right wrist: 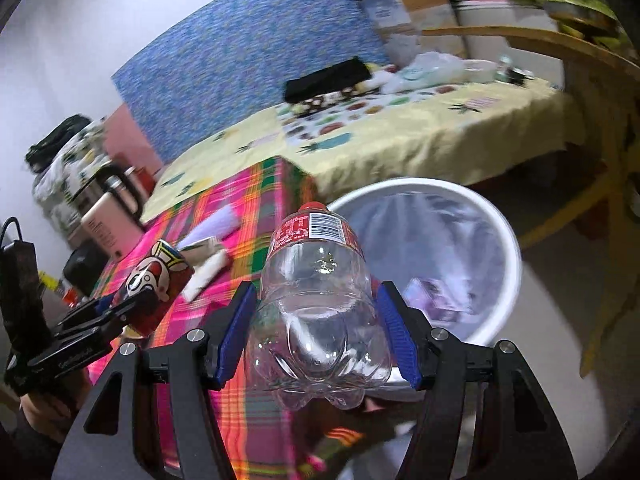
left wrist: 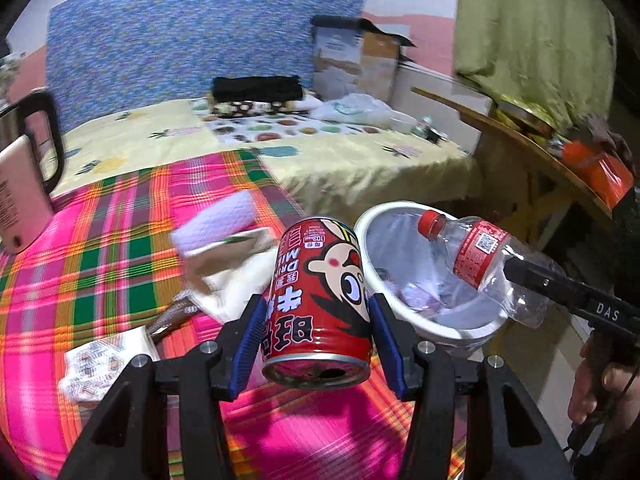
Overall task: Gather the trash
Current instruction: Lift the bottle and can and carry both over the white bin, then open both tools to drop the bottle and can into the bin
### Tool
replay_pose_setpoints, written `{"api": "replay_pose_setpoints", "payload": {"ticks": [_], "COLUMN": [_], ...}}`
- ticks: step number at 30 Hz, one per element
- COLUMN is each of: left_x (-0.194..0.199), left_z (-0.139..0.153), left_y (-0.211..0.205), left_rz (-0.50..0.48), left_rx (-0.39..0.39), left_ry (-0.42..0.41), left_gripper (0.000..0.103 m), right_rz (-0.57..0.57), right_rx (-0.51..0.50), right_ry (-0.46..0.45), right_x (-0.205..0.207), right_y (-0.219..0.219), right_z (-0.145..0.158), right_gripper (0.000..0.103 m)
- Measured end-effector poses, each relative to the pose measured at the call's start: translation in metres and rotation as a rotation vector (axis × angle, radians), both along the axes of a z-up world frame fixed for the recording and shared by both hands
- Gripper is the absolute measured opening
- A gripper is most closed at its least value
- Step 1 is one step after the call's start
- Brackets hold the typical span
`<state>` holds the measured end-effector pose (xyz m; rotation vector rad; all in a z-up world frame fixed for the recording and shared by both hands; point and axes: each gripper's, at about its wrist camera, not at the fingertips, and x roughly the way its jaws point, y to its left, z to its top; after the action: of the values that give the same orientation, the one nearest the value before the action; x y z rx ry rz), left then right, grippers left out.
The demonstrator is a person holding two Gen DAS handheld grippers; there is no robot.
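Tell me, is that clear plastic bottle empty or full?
Empty. The plastic bottle is see-through from base to red cap, with no liquid visible inside.

**Both grippers loaded, angled downward**

The left gripper (left wrist: 318,312) tilts forward and down, its blue pads (left wrist: 250,344) clamped on a red can (left wrist: 320,296). The right gripper (right wrist: 318,316) points down likewise, jaws pressed against a clear bottle (right wrist: 316,292). A hand (left wrist: 600,392) grips the right gripper's handle.

Glossy printed metal can (left wrist: 320,304), clear smooth plastic bottle (right wrist: 320,300), woven plaid cloth (left wrist: 100,248)
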<state>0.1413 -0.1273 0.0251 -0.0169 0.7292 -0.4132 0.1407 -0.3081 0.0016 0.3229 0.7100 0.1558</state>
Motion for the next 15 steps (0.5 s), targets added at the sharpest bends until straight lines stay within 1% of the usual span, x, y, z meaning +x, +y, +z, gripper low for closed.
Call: {"api": "replay_pose_setpoints", "payload": {"ticks": [4,7,15], "left_x": [0.005,0.008,0.014], "left_z": [-0.005,-0.01,-0.02], "left_y": [-0.026,-0.042,-0.066], "left_rz": [-0.06,-0.089,-0.136], "left_rx": [0.008,0.016,0.031], "left_ry": [0.013,0.026,0.057], "left_gripper": [0.055,0.055,0.055], "right_rz": [-0.04,-0.044,-0.061], "right_rx": [-0.002,-0.002,0.029], "right_ry": [0.022,0.046,0.116], "right_x": [-0.001,0.002,0.015], "right_y": [-0.014,-0.017,-0.032], "right_z": [-0.007,-0.014,-0.031], "right_gripper": [0.063,0.063,0.064]}}
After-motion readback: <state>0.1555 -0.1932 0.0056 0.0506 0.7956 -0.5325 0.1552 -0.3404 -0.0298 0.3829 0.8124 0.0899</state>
